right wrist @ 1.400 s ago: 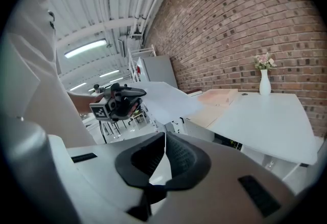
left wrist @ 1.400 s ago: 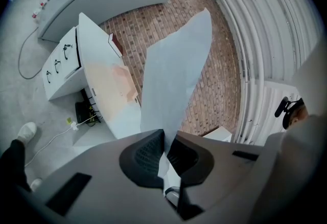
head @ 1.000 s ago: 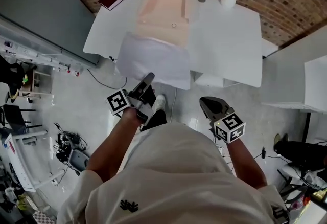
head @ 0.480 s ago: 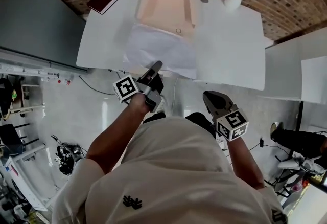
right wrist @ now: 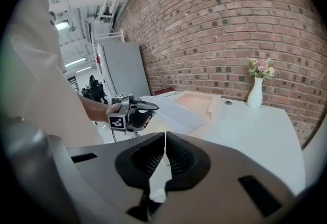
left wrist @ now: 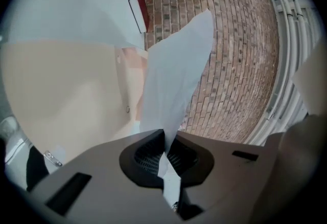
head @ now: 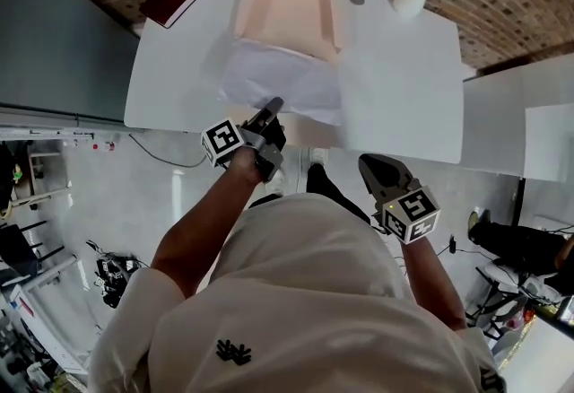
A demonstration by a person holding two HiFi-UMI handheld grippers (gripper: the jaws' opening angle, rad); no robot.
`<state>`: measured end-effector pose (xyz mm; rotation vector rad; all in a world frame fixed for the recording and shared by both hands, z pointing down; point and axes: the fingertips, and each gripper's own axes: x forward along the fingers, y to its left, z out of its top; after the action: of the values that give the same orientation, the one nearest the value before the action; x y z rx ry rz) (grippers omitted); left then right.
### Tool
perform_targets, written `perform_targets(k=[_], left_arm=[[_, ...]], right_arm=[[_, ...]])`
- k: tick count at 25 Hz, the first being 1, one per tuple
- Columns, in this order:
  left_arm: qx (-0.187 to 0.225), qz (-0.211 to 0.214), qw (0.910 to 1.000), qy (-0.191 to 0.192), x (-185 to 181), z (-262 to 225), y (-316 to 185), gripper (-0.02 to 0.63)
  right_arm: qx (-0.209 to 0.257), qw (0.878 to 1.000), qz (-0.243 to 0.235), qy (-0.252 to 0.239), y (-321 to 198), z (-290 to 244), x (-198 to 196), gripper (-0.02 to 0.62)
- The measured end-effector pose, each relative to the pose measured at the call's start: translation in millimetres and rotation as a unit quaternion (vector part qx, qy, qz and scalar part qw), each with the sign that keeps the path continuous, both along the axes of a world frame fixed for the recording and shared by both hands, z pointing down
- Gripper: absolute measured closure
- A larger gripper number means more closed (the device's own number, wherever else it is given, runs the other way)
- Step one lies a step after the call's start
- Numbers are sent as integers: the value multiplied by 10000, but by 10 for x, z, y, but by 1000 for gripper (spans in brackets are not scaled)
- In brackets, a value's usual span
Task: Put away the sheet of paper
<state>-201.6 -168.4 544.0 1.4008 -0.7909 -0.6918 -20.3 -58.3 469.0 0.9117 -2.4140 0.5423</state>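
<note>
While pinching the sheet of paper (head: 282, 82) by its near edge with the left gripper (head: 273, 105), draping it onto what looks like a peach folder (head: 282, 13) farther off. Holding right gripper (head: 370, 166) closed, empty; next, slide it in, release.

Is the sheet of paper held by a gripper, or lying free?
Held. The left gripper is shut on the near edge of the sheet of paper; the right gripper is shut and empty.

White short-sleeved shirt (head: 305, 292), black emblem (head: 231, 352); grey left claw (head: 272, 104), right claw (head: 362, 161).
</note>
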Motion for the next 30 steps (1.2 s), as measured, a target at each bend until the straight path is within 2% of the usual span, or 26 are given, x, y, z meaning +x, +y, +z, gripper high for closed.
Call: perform_targets(k=[6,11,15,24,27,30], left_arm=[[-109,-129,9997,158,4,201,-354,583],[-379,-207,9990,140,36,393,-553,583],[-553,-221,9982,116,129,511,-663,583],[-909,-398,9950,109,203,794,-539,583],[-855,-409,9953,173,225,821,-511,583],[-992,-439,9941,33,182,908,-470,583]], right_arm=[[20,9994,-331,32,-419,4,4,563],[59,9992,-382,24,-748,1,133,563],[-78,9992,-385,16,-947,45,271,563],[-278,9984,-487,-46,-1199,194,348,563],[-322,9982,-494,-76,-1241,228,371,563],[-390,9978,-534,-61,-1251,262,378,563]])
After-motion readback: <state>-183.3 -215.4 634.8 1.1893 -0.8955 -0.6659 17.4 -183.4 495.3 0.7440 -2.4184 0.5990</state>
